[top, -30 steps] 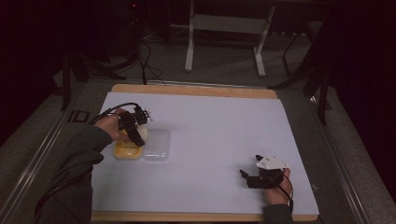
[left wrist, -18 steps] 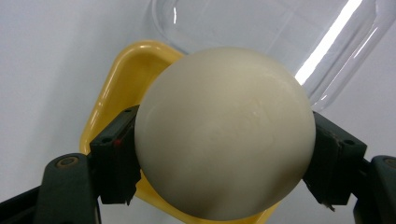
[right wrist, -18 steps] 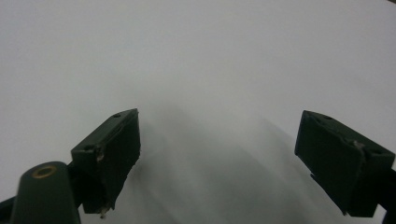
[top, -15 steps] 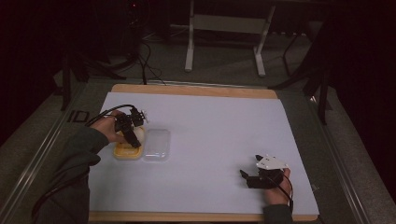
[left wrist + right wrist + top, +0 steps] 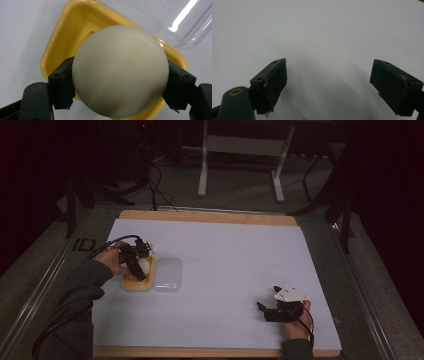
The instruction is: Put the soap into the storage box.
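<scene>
Left tool (image 5: pixel 136 265) clenched on white ball (image 5: pixel 120 71), one pad pressed to each side; ball above yellow tray (image 5: pixel 62 32), whether touching tray floor cannot tell. Tray sits on white sheet (image 5: pixel 230 270) at left of counter (image 5: pixel 210 217). Clear plastic lid (image 5: pixel 168 276) lies just beside tray, on side toward counter's middle, edges touching or nearly so. Right tool (image 5: pixel 270 310) near front right of sheet, well apart from tray; jaws spread wide, nothing between them, bare white sheet beneath
</scene>
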Tool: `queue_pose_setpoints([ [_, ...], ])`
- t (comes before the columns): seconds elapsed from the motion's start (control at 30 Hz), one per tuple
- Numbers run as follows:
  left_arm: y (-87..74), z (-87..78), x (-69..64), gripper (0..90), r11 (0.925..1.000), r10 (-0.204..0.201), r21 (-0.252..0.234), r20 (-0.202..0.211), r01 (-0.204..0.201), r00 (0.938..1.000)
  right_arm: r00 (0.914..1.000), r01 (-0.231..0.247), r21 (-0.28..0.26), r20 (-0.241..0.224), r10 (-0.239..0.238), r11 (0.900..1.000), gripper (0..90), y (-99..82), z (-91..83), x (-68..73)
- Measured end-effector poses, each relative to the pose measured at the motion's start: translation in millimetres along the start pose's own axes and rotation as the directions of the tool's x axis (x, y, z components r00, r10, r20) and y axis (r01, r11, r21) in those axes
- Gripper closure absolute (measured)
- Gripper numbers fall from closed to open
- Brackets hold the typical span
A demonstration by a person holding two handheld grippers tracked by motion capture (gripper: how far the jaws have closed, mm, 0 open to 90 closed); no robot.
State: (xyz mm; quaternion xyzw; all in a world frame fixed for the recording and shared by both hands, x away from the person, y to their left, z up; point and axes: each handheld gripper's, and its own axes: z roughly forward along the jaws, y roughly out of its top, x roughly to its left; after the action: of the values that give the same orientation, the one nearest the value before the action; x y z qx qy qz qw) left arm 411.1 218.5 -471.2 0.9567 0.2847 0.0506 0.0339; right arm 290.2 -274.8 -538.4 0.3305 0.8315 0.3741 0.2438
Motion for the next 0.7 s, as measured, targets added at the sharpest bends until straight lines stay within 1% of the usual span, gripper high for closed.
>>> queue_pose_setpoints([
  [0.13, -1.4, 3.9, 2.1, 24.4, 0.9999, -0.009, 0.01, -0.001, 0.009, 1.0, 1.0, 0.002, 0.0, 0.0, -0.002, 1.0, 14.0, 0.0, 0.0, 0.0],
  [0.3, -3.4, 9.3, 5.1, 24.4, 0.9994, -0.033, 0.011, 0.0, 0.033, 0.9994, 1.0, 0.001, 0.0, 0.001, -0.001, 1.0, 14.0, 0.0, 0.0, 0.0],
  [0.43, -3.5, 13.7, 5.1, 24.4, 0.9994, -0.031, 0.015, 0.007, 0.03, 0.9995, 1.0, 0.002, 0.001, 0.001, -0.002, 1.0, 14.0, 0.0, 0.0, 0.1],
  [0.57, -2.6, 15.8, 6.0, 24.3, 0.999, -0.041, 0.017, 0.007, 0.041, 0.9991, 1.0, 0.002, 0.001, 0.001, -0.002, 1.0, 14.0, 0.0, 0.0, 0.1],
  [0.63, -2.2, 17.6, 5.8, 24.3, 0.9992, -0.034, 0.021, 0.013, 0.033, 0.9994, 1.0, 0.002, 0.001, 0.001, -0.002, 1.0, 14.0, 0.0, 0.0, 0.1],
  [0.7, -1.9, 19.8, 5.6, 24.3, 0.9989, -0.036, 0.03, 0.017, 0.035, 0.9992, 1.0, 0.002, 0.001, 0.001, -0.002, 1.0, 14.0, 0.0, 0.1, 0.1],
])
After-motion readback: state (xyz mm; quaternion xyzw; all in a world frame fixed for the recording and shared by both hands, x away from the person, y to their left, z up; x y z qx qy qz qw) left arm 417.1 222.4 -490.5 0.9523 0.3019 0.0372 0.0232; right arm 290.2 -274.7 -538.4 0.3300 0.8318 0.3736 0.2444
